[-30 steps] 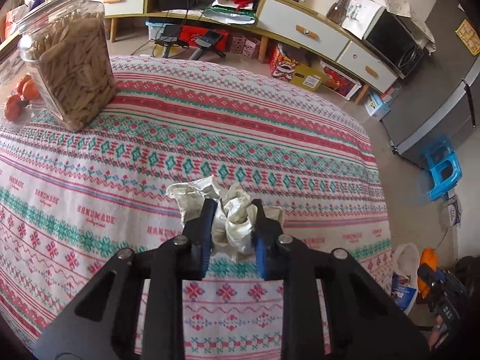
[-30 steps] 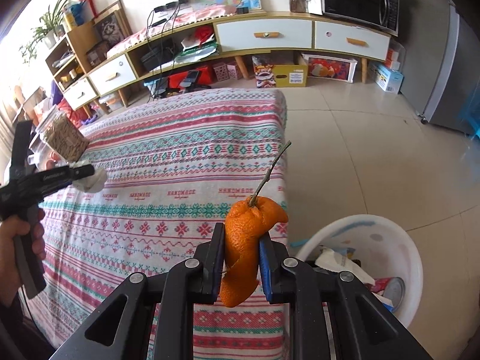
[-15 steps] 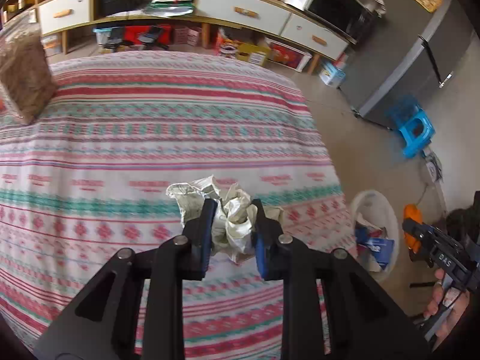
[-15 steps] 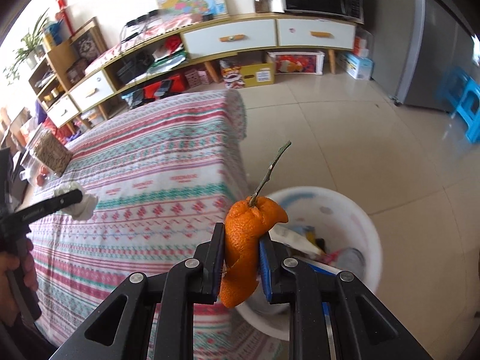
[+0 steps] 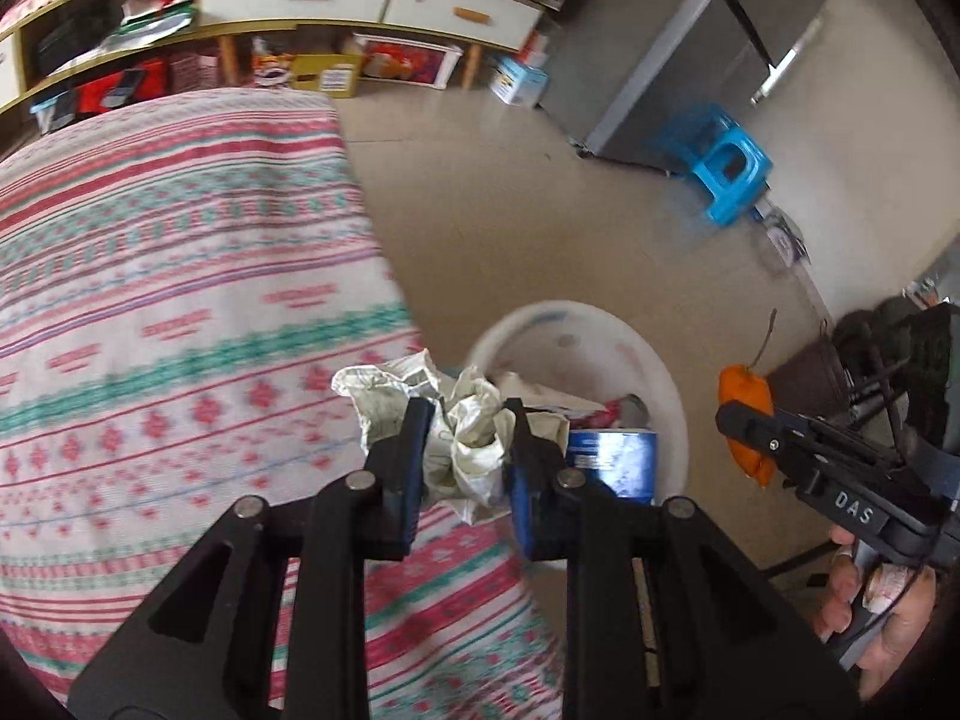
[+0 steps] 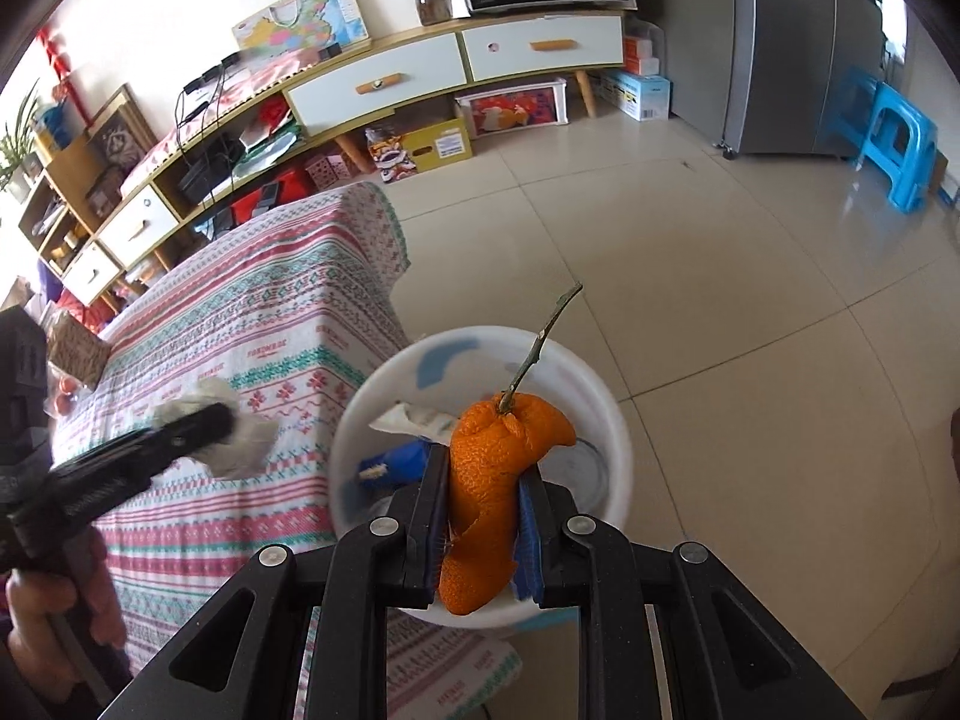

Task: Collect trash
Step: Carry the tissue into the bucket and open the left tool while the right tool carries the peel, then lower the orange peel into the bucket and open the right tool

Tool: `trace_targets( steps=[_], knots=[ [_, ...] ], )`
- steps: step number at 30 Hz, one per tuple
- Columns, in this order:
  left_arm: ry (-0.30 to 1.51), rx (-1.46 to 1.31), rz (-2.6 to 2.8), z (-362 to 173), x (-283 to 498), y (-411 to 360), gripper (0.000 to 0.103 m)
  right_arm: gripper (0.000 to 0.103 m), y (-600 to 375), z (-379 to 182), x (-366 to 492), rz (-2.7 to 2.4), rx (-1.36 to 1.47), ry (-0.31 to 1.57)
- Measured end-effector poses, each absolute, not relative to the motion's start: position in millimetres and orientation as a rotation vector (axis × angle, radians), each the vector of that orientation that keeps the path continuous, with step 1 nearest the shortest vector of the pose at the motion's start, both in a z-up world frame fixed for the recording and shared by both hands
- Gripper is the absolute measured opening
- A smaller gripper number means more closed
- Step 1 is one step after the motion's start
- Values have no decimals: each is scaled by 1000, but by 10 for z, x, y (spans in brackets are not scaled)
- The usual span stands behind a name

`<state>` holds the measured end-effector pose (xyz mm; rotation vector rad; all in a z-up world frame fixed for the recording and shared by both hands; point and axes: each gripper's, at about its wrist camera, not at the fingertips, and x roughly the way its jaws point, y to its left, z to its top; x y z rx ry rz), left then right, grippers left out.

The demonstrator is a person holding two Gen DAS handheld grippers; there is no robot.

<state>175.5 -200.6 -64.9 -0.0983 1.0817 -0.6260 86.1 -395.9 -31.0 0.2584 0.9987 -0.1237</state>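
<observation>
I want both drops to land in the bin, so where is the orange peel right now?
The orange peel is clamped in the right gripper, seen in the right wrist view directly over the white bin, just off the table edge.

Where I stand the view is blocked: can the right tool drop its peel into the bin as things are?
Probably yes. The right tool, shut on the peel, hangs over the open white bin, and nothing lies between them. The left tool with its paper is off to the side, over the tablecloth.
</observation>
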Motion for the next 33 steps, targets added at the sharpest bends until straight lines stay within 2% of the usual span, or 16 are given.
trace_targets(
  steps=[8,10,12,14,23,31,32,33],
  knots=[
    [1100,-115,-713,-764,1796,-2464,28,21,-4138,-304,741,-141,290,996],
    [1130,-112,-731,-832,1817,-2549,37,21,-4164,-304,742,-146,298,995],
    [1134,-80,-697,-854,1820,-2581,62,21,-4186,-299,731,-149,306,994],
    [1110,-71,-667,-842,1816,-2556,73,22,-4203,-290,724,-150,314,991],
    [1069,-66,-668,-678,1724,-2283,81,22,-4133,-296,765,-137,308,995],
    [1056,-69,-654,-538,1636,-1964,83,24,-3973,-344,979,-124,304,995],
    [1052,-65,-645,-509,1606,-1870,83,24,-3959,-338,1002,-133,304,990],
    [1050,-61,-636,-493,1589,-1810,86,32,-3939,-324,1027,-141,310,983]
  ],
)
